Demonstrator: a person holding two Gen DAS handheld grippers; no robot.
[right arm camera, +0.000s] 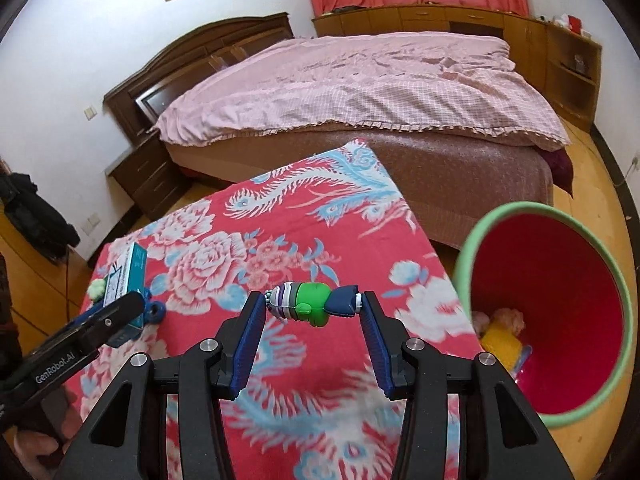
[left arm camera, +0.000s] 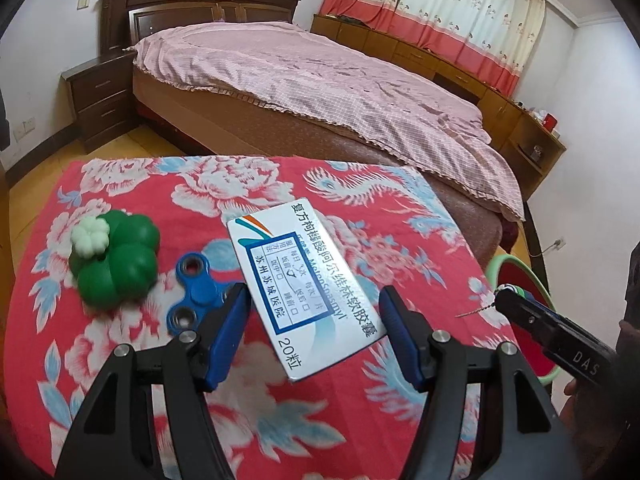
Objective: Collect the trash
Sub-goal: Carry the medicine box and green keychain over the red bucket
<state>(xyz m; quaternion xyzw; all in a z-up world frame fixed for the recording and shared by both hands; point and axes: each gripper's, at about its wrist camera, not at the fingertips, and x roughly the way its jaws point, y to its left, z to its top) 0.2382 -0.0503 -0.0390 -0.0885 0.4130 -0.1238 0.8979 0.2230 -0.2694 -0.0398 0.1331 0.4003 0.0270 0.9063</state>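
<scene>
The left gripper (left arm camera: 312, 312) holds a medicine box (left arm camera: 304, 280) between its wide jaws, above the red cloth (left arm camera: 360, 200). The right gripper (right arm camera: 312, 312) clamps a small toy (right arm camera: 312, 304) end to end, beside the bin (right arm camera: 548, 312).

We see open cloth (right arm camera: 304, 216) far ahead; the bin (right arm camera: 600, 412) blocks our right, the clover toy (left arm camera: 116, 264) and spinner (left arm camera: 196, 292) our left.

A: Is it bright?
B: Yes, soft daylight glows through the curtains (left arm camera: 436, 12).
A: Any blur?
B: The red cloth (right arm camera: 320, 420) near the bottom looks smeared. The room bends round, with black corners.
</scene>
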